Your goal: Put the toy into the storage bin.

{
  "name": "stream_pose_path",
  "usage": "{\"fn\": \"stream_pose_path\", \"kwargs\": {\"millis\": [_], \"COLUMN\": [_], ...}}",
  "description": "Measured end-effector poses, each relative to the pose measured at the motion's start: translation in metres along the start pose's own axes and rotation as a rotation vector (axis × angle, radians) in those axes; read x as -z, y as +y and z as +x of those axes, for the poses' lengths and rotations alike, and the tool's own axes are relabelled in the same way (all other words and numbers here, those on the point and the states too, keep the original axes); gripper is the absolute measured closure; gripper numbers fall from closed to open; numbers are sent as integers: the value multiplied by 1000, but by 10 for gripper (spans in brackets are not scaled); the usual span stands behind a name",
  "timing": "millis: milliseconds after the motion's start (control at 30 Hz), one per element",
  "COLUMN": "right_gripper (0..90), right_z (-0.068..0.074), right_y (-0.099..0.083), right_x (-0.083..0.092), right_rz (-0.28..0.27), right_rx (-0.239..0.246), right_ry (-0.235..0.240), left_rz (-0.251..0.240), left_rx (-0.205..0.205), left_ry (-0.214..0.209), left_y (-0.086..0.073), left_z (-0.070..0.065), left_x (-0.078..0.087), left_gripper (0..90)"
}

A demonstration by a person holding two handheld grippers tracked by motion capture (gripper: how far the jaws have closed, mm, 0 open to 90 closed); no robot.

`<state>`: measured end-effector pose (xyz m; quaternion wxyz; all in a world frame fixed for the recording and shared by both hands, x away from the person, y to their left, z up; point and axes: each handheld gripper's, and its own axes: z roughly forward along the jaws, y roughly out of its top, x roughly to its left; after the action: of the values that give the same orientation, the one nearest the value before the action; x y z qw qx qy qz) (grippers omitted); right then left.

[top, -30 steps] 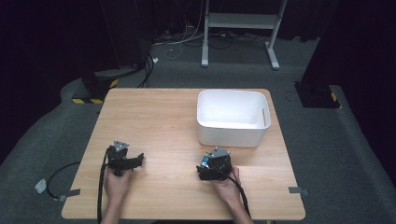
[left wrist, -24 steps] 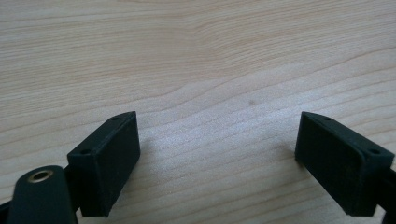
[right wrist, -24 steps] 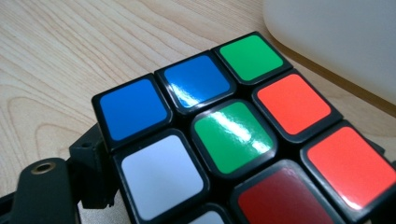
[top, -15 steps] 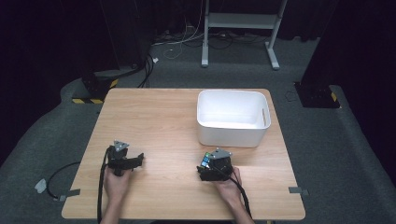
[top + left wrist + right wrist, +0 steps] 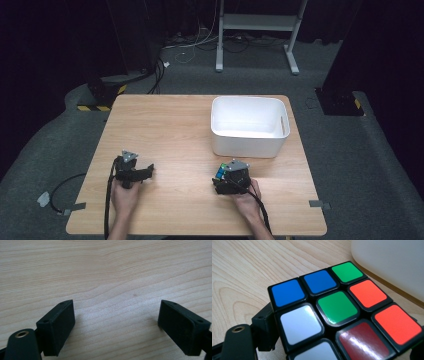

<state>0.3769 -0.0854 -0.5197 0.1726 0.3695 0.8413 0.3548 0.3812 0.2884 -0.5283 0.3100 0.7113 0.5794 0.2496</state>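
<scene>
Here right tongs (image 5: 226, 176) just closing round puzzle cube (image 5: 337, 312); left tongs (image 5: 117, 325) spread wide, empty.

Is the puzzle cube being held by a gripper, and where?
The right gripper has the Rubik's cube between its just-closing jaws, at opposite sides; whether they press cannot be told. The left gripper holds nothing.

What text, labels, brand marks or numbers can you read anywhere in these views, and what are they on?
No readable text anywhere.
Puzzle cube: plain coloured stickers, with no logo or print on the face that shows.
White bin: plain walls, no label.
Left gripper and right gripper: no markings legible.
Table: bare wood grain.
Yellow-and-black hazard stripes on the floor: a pattern, no words.
</scene>
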Motion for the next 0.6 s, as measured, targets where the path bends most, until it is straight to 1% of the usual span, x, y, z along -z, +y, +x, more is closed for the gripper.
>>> {"fn": "stream_pose_path", "kwargs": {"millis": [100, 233, 400, 600], "right_gripper": [173, 175, 177, 179], "right_z": [0, -1, -3, -6], "right_y": [0, 1, 2, 2], "right_x": [1, 6, 13, 19], "right_rz": [1, -3, -10, -17], "right_rx": [4, -4, 10, -5], "right_ry": [1, 16, 11, 28], "left_rz": [0, 0, 0, 0], "left_rx": [0, 0, 0, 0], "left_ry": [0, 0, 0, 0], "left_y": [0, 0, 0, 0], "left_z": [0, 0, 0, 0], "left_x": [0, 0, 0, 0], "left_gripper": [144, 144, 144, 144]}}
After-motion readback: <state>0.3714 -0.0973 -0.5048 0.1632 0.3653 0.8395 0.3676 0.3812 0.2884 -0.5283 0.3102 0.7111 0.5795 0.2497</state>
